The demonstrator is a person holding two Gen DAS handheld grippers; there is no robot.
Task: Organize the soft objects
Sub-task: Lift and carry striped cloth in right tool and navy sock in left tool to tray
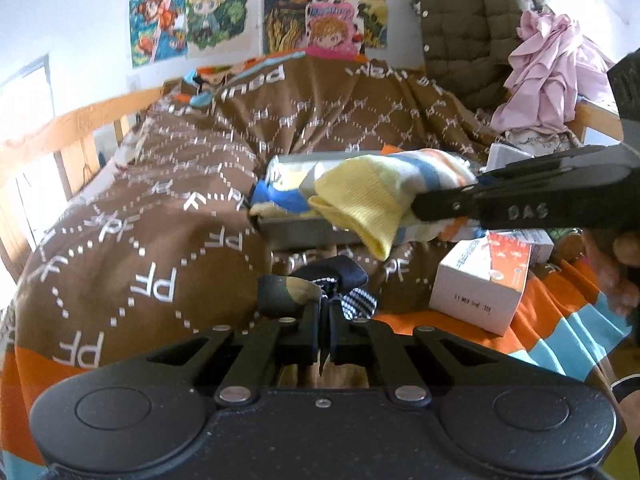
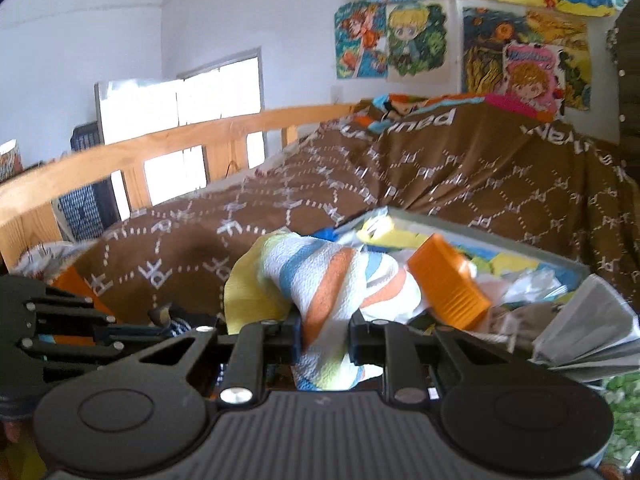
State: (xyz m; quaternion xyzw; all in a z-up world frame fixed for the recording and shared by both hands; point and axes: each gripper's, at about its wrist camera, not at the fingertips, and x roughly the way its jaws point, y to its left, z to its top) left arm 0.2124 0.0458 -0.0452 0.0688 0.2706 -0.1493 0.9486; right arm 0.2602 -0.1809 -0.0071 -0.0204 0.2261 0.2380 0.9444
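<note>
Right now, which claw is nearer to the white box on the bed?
Left. The left claw, shut on a dark sock, sits beside the white box; the right claw holds a striped sock above it.

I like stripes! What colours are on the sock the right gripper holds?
The sock has yellow, white, blue and orange stripes, clearest from the right wrist view.

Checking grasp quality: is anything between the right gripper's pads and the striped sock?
Nothing visible. The right gripper is shut directly on the striped sock; the orange lid lies beside it, outside the jaws.
</note>
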